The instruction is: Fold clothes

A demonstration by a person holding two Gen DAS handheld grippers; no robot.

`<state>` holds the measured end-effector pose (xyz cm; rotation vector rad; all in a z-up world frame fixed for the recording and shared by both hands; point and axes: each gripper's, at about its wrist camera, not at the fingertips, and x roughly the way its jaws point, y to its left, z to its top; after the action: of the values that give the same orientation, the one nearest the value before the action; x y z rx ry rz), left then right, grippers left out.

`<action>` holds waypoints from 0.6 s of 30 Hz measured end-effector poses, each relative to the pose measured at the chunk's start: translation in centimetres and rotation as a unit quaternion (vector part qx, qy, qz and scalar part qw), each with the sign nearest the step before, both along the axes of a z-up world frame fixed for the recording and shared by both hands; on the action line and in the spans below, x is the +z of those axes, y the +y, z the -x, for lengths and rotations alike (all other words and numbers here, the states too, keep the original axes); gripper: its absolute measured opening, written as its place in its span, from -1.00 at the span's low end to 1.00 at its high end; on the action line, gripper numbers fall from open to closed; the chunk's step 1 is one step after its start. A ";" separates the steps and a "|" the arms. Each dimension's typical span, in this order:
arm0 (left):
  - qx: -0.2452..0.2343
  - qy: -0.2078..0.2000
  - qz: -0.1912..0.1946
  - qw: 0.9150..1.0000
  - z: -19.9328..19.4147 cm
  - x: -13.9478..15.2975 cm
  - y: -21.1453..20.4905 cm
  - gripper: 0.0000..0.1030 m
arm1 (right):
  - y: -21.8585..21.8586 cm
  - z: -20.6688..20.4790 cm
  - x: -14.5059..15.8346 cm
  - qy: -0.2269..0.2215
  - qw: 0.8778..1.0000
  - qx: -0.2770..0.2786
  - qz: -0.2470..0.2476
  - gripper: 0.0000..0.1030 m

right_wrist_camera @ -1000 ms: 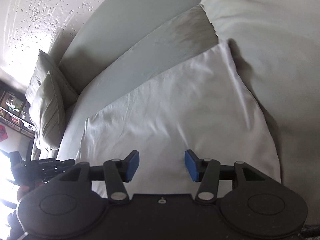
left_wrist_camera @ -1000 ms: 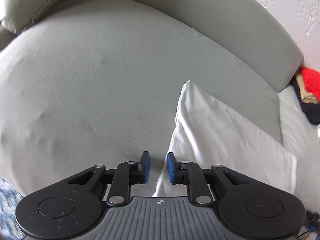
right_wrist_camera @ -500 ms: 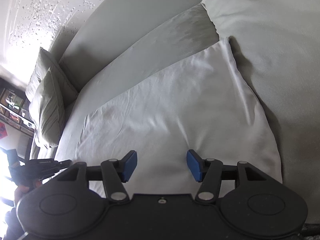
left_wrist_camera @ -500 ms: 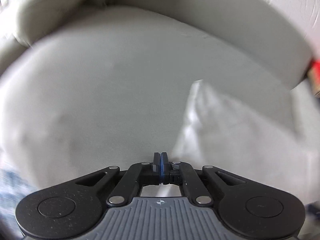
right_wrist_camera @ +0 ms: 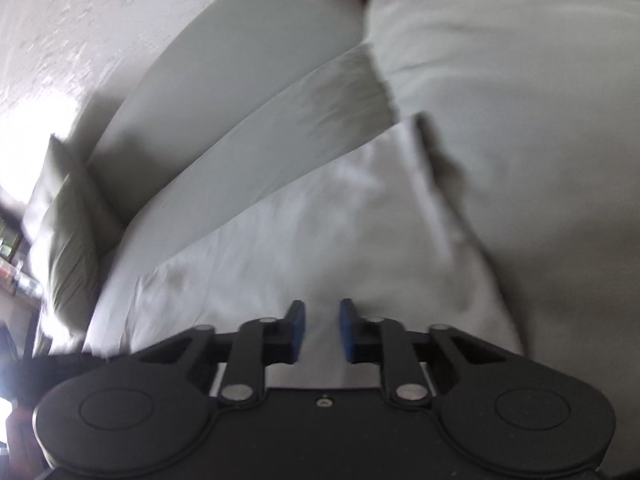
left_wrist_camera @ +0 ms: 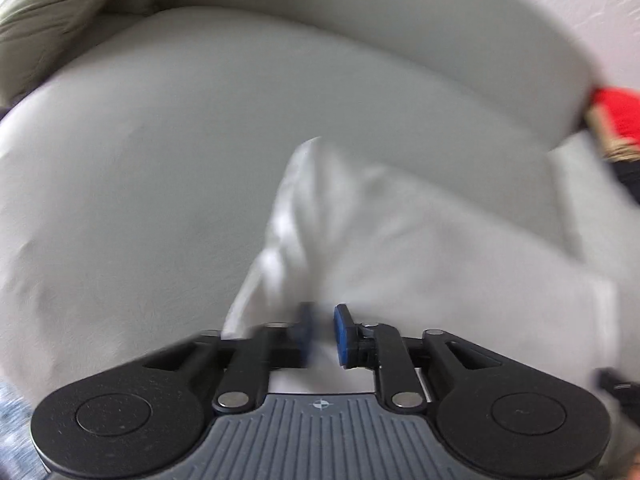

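A white garment [left_wrist_camera: 420, 248] lies folded flat on a grey sofa seat [left_wrist_camera: 140, 200]; it also shows in the right wrist view [right_wrist_camera: 300, 248]. My left gripper [left_wrist_camera: 322, 334] is over the garment's near left edge, jaws a little apart, with white cloth showing between and under the blue pads; the view is blurred by motion. My right gripper [right_wrist_camera: 322, 330] hovers low over the garment's near edge, jaws partly open with cloth seen through the gap. Neither grips the cloth visibly.
The sofa backrest [left_wrist_camera: 400, 32] curves behind. An olive cushion [right_wrist_camera: 64, 248] stands at the sofa's end, also in the left wrist view [left_wrist_camera: 52, 12]. Red and dark clothes [left_wrist_camera: 616, 120] are piled at the right. A second seat cushion [right_wrist_camera: 520, 100] lies beyond the garment.
My left gripper shut half a second ago and has now parted again while shifting right onto the garment edge. My right gripper's jaws have narrowed and it has moved; both views are blurred.
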<state>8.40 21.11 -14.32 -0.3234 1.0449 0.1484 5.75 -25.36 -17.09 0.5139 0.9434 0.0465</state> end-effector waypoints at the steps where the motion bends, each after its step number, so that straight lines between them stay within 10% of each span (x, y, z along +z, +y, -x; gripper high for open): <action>1: 0.006 0.003 -0.018 1.000 0.5 0.2 0.2 -0.70 | -0.3 -0.2 -0.3 0.007 1.000 -0.012 0.008 -0.80; 9: 0.070 0.022 -0.200 0.977 6.7 0.8 2.1 -0.69 | -4.7 2.7 -0.2 0.029 0.998 -0.048 0.009 -0.99; 14: 0.052 -0.049 -0.126 0.989 10.1 2.7 2.4 -0.61 | -5.0 5.5 1.8 -0.016 0.998 -0.060 -0.004 -0.50; 18: 0.014 -0.094 -0.115 0.989 10.1 3.7 -1.0 -0.56 | -2.8 5.7 2.8 -0.052 0.999 -0.006 0.003 -0.50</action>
<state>-1.74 20.10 -10.63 -0.1398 0.8261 0.2571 0.05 -28.13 -14.27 0.5073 0.8386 0.0590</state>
